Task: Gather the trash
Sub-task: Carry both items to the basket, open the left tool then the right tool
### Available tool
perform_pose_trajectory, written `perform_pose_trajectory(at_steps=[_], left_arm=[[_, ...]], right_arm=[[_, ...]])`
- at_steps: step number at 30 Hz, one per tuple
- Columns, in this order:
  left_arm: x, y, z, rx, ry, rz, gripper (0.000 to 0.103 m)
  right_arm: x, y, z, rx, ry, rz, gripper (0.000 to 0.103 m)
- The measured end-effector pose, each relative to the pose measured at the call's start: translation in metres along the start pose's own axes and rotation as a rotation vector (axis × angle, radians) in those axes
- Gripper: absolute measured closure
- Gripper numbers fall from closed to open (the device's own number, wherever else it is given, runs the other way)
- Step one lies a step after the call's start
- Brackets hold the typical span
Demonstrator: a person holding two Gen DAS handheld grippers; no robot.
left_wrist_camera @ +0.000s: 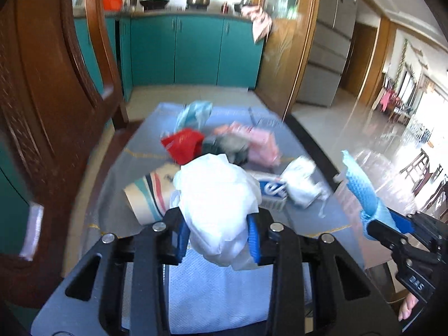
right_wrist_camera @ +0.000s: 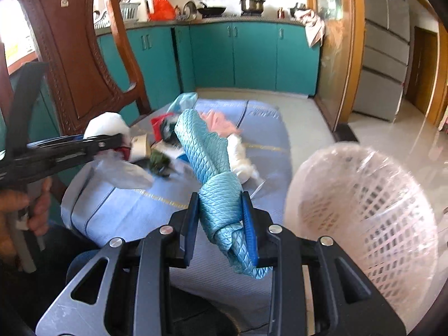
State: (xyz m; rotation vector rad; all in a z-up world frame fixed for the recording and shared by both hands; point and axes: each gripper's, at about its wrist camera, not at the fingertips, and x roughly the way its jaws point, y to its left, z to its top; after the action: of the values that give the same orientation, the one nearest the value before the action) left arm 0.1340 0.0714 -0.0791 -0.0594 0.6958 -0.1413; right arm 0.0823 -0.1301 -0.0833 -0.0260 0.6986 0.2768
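My left gripper (left_wrist_camera: 218, 229) is shut on a crumpled white plastic bag (left_wrist_camera: 215, 196) held above the table; it also shows in the right wrist view (right_wrist_camera: 112, 128). My right gripper (right_wrist_camera: 221, 226) is shut on a twisted light-blue quilted cloth (right_wrist_camera: 207, 156), also seen at the right of the left wrist view (left_wrist_camera: 361, 187). On the blue tablecloth (left_wrist_camera: 140, 145) lies a pile of trash: a red bag (left_wrist_camera: 183, 142), a pink bag (left_wrist_camera: 260, 142), a dark wad (left_wrist_camera: 226, 145), a paper cup (left_wrist_camera: 148, 193), a white wad (left_wrist_camera: 302, 182) and a blue-white carton (left_wrist_camera: 271, 190).
A white mesh waste basket (right_wrist_camera: 364, 210) stands close at the right of the right gripper. A carved wooden chair (right_wrist_camera: 75, 56) stands at the table's left. Teal kitchen cabinets (right_wrist_camera: 252, 56) are behind, and a fridge (right_wrist_camera: 386, 44) at the far right.
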Motion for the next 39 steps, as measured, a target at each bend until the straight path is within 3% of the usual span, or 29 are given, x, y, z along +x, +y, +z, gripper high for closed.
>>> perform_pose_trajectory(at_steps=[11, 21, 25, 30, 39], left_arm=[[-0.063, -0.031, 0.015, 0.066, -0.165, 0.088, 0.068], [-0.065, -0.037, 0.014, 0.073, -0.153, 0.119, 0.068], [-0.068, -0.040, 0.014, 0.075, -0.159, 0.116, 0.068], [-0.066, -0.050, 0.016, 0.091, -0.157, 0.090, 0.068], [-0.048, -0.113, 0.023, 0.162, -0.136, -0.054, 0.067]], right_arm=[[-0.032, -0.013, 0.007, 0.007, -0.087, -0.051, 0.073], [-0.037, -0.008, 0.006, -0.022, -0.104, -0.076, 0.073], [-0.042, -0.010, 0.007, -0.033, -0.114, -0.151, 0.073], [-0.052, -0.031, 0.008, -0.030, -0.133, -0.291, 0.073], [-0.076, -0.084, -0.004, 0.051, -0.148, -0.396, 0.073]])
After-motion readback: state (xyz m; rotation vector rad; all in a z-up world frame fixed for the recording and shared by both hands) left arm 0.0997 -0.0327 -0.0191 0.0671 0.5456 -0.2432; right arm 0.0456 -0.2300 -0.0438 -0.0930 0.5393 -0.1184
